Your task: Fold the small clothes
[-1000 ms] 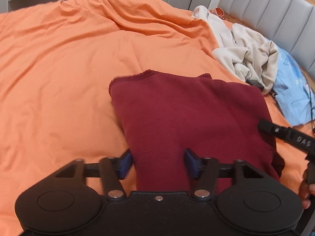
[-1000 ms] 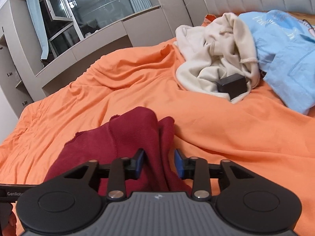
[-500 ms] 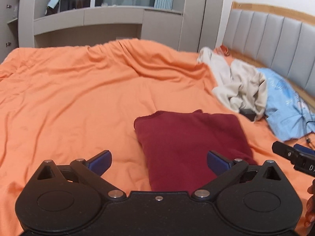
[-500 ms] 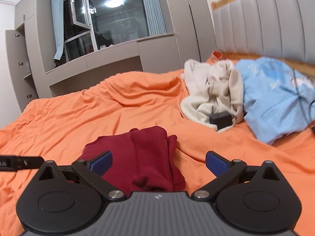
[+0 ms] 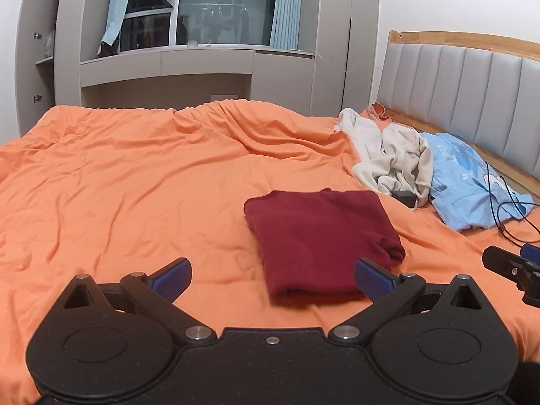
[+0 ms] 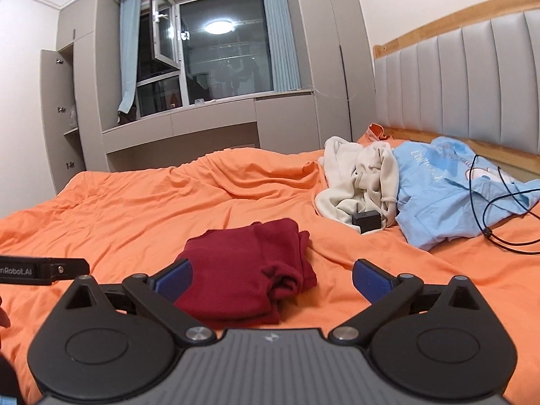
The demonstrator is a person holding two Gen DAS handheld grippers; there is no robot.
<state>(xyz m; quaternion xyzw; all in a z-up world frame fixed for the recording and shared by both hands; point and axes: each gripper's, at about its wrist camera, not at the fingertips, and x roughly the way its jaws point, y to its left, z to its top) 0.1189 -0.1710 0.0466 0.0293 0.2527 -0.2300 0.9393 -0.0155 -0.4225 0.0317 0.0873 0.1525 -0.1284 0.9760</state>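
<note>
A dark red garment (image 5: 320, 236) lies folded into a compact rectangle on the orange bed cover (image 5: 135, 182). It also shows in the right wrist view (image 6: 246, 270), with bunched layers at its right edge. My left gripper (image 5: 272, 275) is open and empty, held above and short of the garment's near edge. My right gripper (image 6: 272, 275) is open and empty, held just short of the garment. The tip of the right gripper (image 5: 509, 265) shows at the right edge of the left wrist view.
A cream garment (image 6: 361, 182) and a light blue garment (image 6: 452, 192) lie crumpled near the grey padded headboard (image 6: 472, 91). A small black box (image 6: 366, 221) and a black cable (image 6: 489, 216) lie by them. Grey cabinets and a window stand beyond the bed.
Both grippers have opened, let go of the red garment and pulled back and up. The garment now lies folded on the bed.
</note>
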